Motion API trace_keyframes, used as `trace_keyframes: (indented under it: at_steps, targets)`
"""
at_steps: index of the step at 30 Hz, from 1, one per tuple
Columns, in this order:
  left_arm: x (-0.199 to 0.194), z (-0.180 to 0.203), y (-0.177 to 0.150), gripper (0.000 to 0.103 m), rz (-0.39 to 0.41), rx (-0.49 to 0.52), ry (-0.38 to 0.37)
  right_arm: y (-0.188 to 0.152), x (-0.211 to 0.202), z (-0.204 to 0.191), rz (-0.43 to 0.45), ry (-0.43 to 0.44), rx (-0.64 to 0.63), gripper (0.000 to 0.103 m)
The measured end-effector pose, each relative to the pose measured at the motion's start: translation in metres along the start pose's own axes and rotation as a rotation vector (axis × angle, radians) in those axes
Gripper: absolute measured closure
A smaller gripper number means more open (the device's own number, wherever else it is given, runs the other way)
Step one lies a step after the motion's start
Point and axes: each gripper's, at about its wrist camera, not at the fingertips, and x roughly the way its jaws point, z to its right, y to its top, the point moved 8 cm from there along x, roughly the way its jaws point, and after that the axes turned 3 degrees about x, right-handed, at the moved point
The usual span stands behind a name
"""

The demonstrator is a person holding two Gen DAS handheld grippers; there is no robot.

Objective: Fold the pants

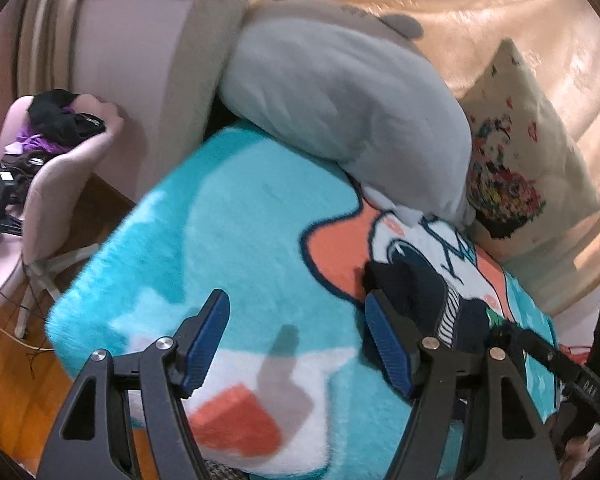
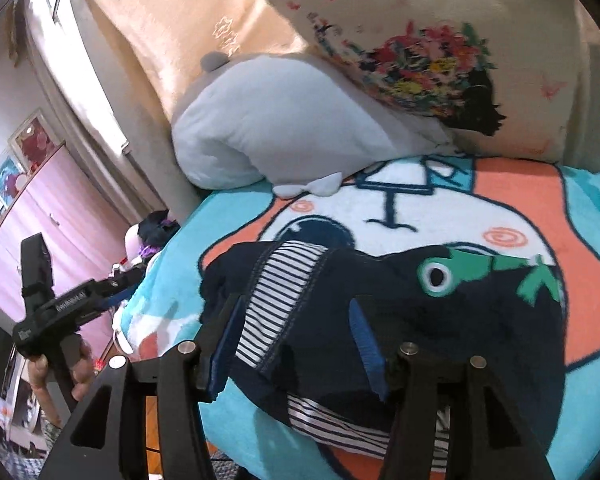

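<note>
Small navy pants [image 2: 400, 300] with striped panels and a green frog-eye patch lie bunched on the turquoise cartoon blanket [image 2: 520, 208]. My right gripper [image 2: 296, 332] is open, its blue pads [image 2: 366, 340] on either side of the pants' near edge; the cloth lies between the jaws. My left gripper [image 1: 296, 340] is open and empty above the blanket [image 1: 228, 216], left of the pants [image 1: 424, 300], whose edge shows behind its right finger. The left gripper also shows from the side in the right wrist view [image 2: 112, 298].
A grey plush pillow [image 2: 268, 128] and a cream floral cushion [image 2: 420, 60] lean on the peach headboard [image 1: 440, 4] at the far end. A pink chair [image 1: 56, 168] piled with clothes stands on the wood floor left of the bed. The blanket's near edge drops off.
</note>
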Motion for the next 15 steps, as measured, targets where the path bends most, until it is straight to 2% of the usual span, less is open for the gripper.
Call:
trace_keyframes:
  at_steps: [5,9,12,15]
  targets:
    - [0.008,0.014,-0.01,0.033,-0.016,0.04,-0.019,0.009,0.025,-0.022,-0.078,0.073,-0.007,0.042]
    - [0.007,0.014,-0.013,0.033,-0.012,0.067,-0.005,0.017,0.055,-0.048,-0.171,0.088,-0.06,0.039]
    - [0.004,0.009,-0.012,0.034,0.01,0.088,0.04,0.022,0.079,-0.065,-0.224,0.062,-0.109,0.039]
    - [0.0,0.003,-0.009,0.034,0.034,0.128,0.143,0.024,0.099,-0.078,-0.26,0.013,-0.154,0.039]
